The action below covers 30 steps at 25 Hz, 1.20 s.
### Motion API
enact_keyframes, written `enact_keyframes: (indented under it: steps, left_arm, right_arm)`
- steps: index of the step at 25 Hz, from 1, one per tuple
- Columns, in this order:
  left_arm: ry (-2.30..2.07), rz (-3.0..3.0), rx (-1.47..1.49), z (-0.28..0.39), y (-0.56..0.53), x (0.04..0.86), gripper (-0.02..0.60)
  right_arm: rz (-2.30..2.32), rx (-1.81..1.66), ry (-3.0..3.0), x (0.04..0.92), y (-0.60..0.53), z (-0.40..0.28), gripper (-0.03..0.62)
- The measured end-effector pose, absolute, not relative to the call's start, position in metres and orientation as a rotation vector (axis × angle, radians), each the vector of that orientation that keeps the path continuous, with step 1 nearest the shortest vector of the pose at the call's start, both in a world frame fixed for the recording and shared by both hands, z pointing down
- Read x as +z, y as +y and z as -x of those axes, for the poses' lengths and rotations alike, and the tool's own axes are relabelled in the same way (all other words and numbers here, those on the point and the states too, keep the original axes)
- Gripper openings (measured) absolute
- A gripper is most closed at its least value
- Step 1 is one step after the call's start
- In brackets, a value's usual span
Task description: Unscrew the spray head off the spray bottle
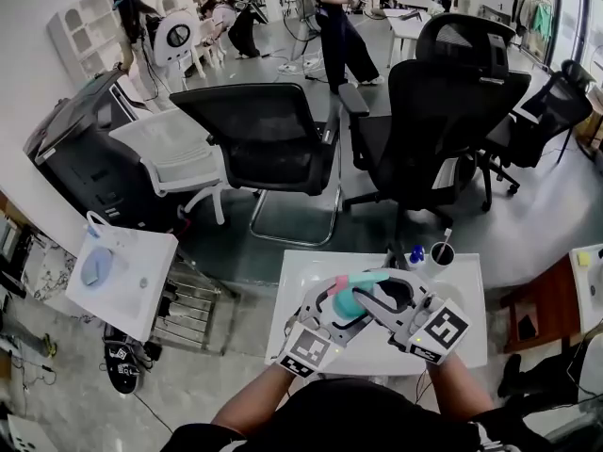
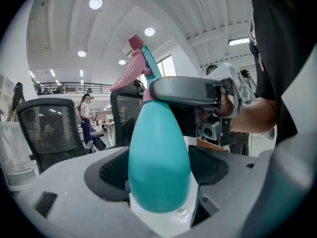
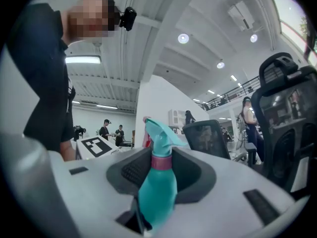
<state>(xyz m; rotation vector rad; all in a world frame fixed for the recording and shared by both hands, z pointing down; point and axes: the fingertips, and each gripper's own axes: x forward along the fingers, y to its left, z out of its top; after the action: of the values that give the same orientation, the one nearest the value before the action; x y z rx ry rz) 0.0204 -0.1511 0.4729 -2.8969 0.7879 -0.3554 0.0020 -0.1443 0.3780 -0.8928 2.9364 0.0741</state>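
Head view: a white table (image 1: 311, 285) faces 2 black office chairs (image 1: 443, 111), with a dark cup (image 1: 442, 252) at its far edge. Above its middle, the left gripper (image 2: 158, 177) clamps the spray bottle (image 1: 350, 301) body with jaws wide. The right gripper (image 3: 161, 165) pinches the spray head (image 3: 159, 133) collar.

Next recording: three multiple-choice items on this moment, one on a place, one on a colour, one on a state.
1. Where is the spray bottle? A set down, unheld; B held up by the left claw and right claw; C in the left claw alone.
2. The collar under the spray head is: A pink; B yellow; C black.
3. The spray head is: A on the bottle; B set aside; C held apart from it.
Key: B, body in one claw's pads, neck in the other's; A, pink in the right gripper view; A, it tops the neck.
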Motion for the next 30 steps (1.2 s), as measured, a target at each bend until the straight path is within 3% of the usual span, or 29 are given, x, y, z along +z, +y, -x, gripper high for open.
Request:
enact_keyframes:
  steps: [18,30]
  left_arm:
    - [0.131,2.921,-0.282,-0.042,-0.089,0.463,0.388]
    - [0.883,2.998,-0.375,0.001,-0.173,0.487,0.387]
  right_arm:
    - [0.070,0.131,3.136,0.370,-0.072,0.016,0.137]
    - [0.825,0.183,2.962,0.379,-0.145,-0.007,0.178]
